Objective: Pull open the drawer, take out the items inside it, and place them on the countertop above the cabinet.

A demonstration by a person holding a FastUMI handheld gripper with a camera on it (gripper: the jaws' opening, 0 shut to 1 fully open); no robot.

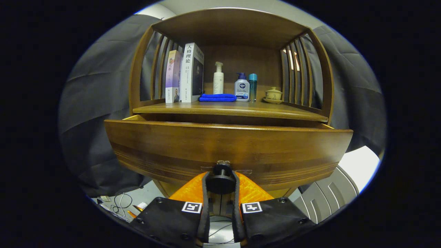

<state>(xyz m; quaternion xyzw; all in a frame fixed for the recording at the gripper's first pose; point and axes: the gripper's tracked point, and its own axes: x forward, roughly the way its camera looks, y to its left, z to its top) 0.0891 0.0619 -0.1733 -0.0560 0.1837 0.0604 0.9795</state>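
Drawer [227,146] stood pulled partly out, its knob [221,179] clamped between both fingers of the hand-held gripper [221,184]. Bench [234,109] above carried books [184,73], bottles [242,87], blue cloth [217,97].

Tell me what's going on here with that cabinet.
A hand-held gripper has its jaws closed on the round knob of the wooden drawer, which is pulled partly out. On the countertop above sit two books, a blue cloth, bottles and a small lidded cup.
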